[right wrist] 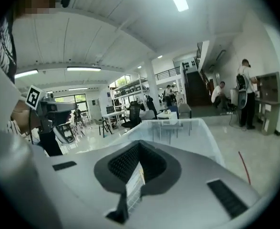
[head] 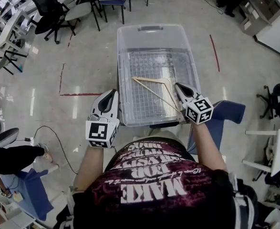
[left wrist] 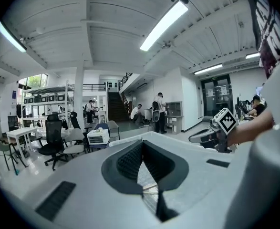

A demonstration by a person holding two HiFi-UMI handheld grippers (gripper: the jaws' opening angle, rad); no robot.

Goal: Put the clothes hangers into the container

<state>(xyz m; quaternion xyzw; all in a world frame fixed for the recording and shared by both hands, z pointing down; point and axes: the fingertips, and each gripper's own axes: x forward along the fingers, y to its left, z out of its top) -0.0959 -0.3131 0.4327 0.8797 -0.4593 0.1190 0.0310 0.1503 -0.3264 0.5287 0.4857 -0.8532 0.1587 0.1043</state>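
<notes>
While the left hand-held gripper (head: 111, 94) hangs clenched and empty just outside the container (head: 151, 28), the right hand-held gripper (head: 179, 90) clamps the hanger (head: 151, 91), which stretches from it toward the left one, inside the container.

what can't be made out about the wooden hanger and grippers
Right side of the light wooden clothes hanger: head view, covered by the right gripper.
Whether it grips the hanger: right gripper view shows only a sliver between the jaws.
What lies below the left gripper: its view, blocked by its housing.
</notes>
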